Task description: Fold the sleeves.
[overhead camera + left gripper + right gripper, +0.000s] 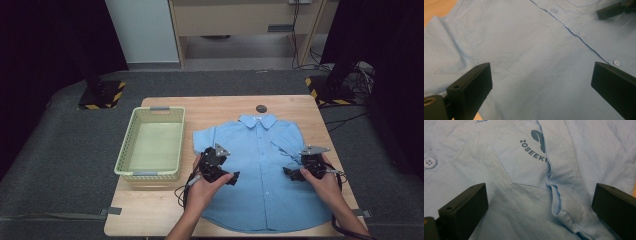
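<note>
Two tools hover over a light blue shirt [262, 170] in the high view, the left tool [231, 177] above its left half and the right tool [289, 172] above its right half, each held in a hand. The shirt lies face up and buttoned on the wooden counter [165, 207], collar away from the person, with its right sleeve already turned in over the chest; the body and the other sleeve lie flat, so the folding looks barely begun. A pale green basket [151, 144] sits on the counter just left of the shirt, holding nothing, and a small dark disc [261, 108] lies beyond the collar. Grey floor surrounds the counter, with dark stands on striped bases and a pale wooden cabinet behind.

From the left gripper view, the jaws stand wide apart above smooth cloth, grasping nothing; the button placket [584, 42] runs diagonally, and the other tool's jaw tip shows at the upper right.

From the right gripper view, the jaws are likewise spread and released, bracketing the chest pocket [524, 165] with its printed logo and the folded sleeve's hem [559, 205] lying over it.
</note>
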